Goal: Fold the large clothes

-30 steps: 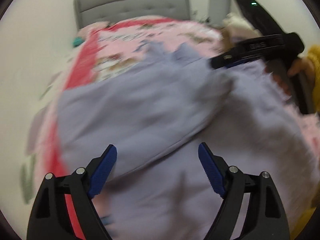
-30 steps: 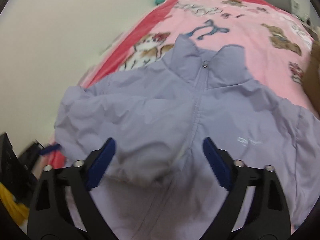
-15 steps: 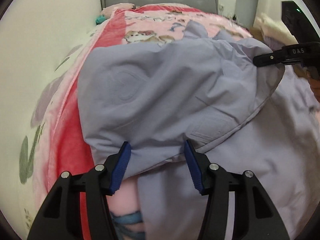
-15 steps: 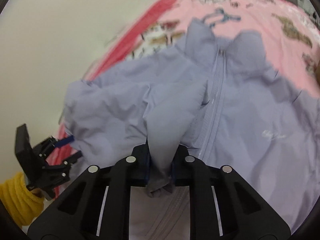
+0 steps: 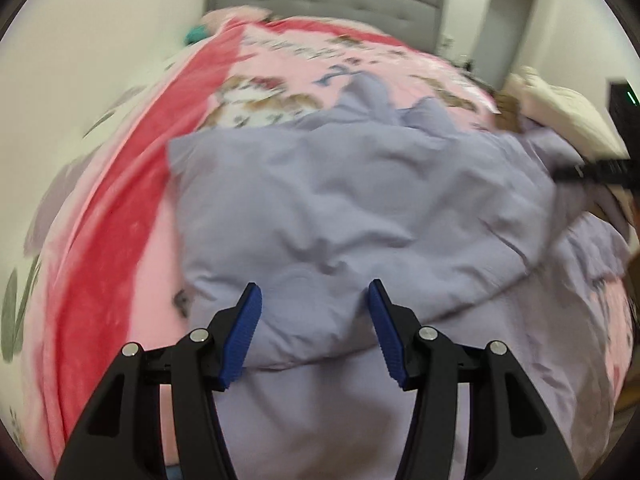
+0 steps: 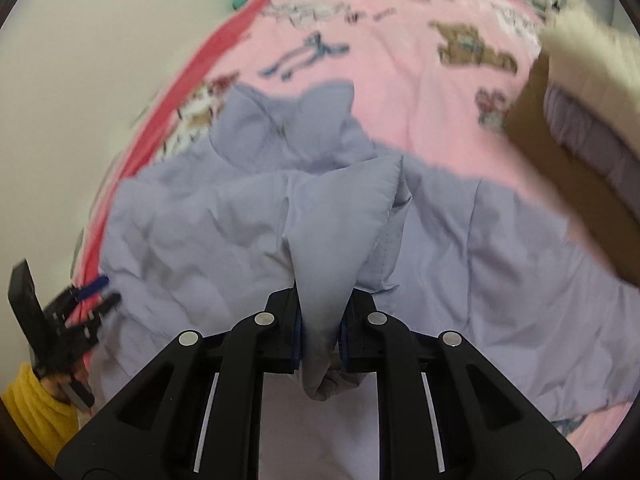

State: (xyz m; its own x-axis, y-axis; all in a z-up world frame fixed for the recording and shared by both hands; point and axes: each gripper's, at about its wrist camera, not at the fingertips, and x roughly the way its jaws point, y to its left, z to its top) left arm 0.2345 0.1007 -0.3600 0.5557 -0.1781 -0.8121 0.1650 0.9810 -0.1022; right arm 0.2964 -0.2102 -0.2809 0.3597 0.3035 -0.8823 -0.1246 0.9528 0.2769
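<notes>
A large lavender zip jacket (image 5: 360, 208) lies on a pink bed, collar toward the headboard, its left half folded over the middle. My left gripper (image 5: 316, 332) is open, its blue pads either side of the folded edge at the jacket's lower left, not clamping it. My right gripper (image 6: 320, 336) is shut on a pinched fold of the jacket (image 6: 336, 240) and holds it lifted above the front. The right gripper also shows at the right edge of the left wrist view (image 5: 592, 170). The left gripper shows at the lower left of the right wrist view (image 6: 86, 300).
The pink and red patterned blanket (image 5: 132, 220) covers the bed. A grey padded headboard (image 5: 320, 4) stands at the far end. A cream wall (image 6: 80, 80) runs along the left side. A pile of cream, brown and purple clothes (image 6: 580, 120) lies at the right.
My right gripper has carried the pinched fold further right across the jacket. My left gripper has opened wider and drawn back a little from the folded edge.
</notes>
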